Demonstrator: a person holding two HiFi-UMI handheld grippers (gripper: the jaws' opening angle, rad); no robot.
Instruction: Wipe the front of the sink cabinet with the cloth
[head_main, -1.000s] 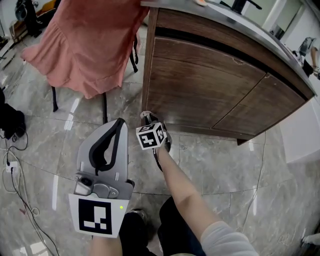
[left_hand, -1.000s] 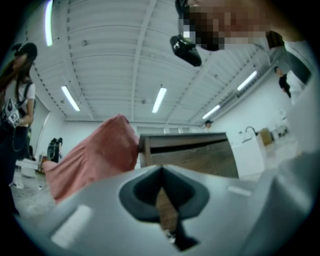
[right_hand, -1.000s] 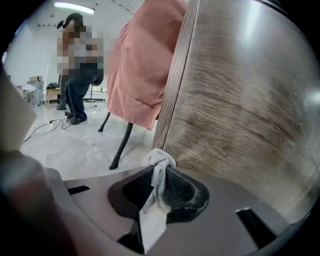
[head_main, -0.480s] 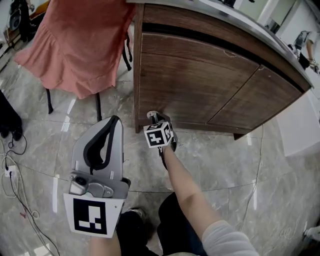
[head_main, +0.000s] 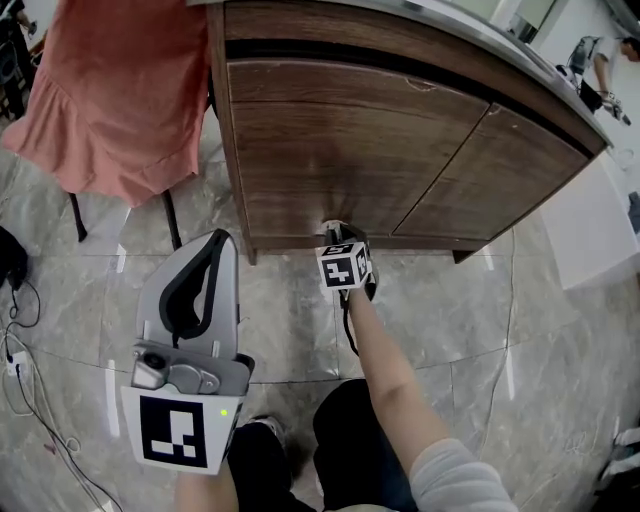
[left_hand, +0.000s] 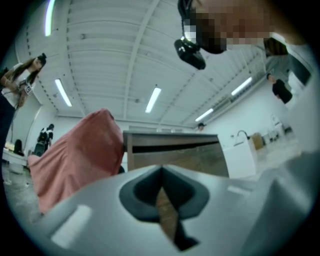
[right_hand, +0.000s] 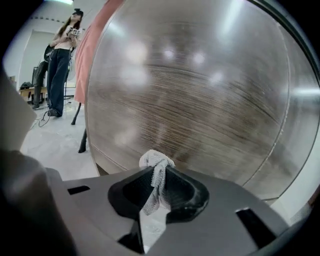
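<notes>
Holds the right gripper (head_main: 336, 236) low at the foot of the dark brown wood-grain sink cabinet (head_main: 340, 140), aimed at the bottom edge of its left door. Grips a small white mesh cloth (right_hand: 156, 167) there. In the right gripper view, jaws clenched on the middle of the cloth, with a bunched knot poking out past the tips toward the door panel and a loose tail hanging back between the jaws. Cannot tell whether the knot touches the wood or sits just off it. Stretches the bare right forearm (head_main: 385, 385) straight out of a light grey sleeve (head_main: 455, 480) toward the cabinet, wrist down near the grey marble-look floor tiles (head_main: 450, 300), marker cube facing up.

Holds the left gripper (head_main: 217, 240) back from the cabinet, well apart from its front and off its left corner. Carries it with the tips aimed toward the cabinet and the black-and-white marker plate nearest the body. In the left gripper view, jaws pressed together at the tips with nothing between them; only a sliver of the cabinet's wood seen through the slit lower down.

Beside the cabinet's left corner, a salmon-pink fabric (head_main: 110, 90) draped over a black-legged chair (head_main: 170, 220).
</notes>
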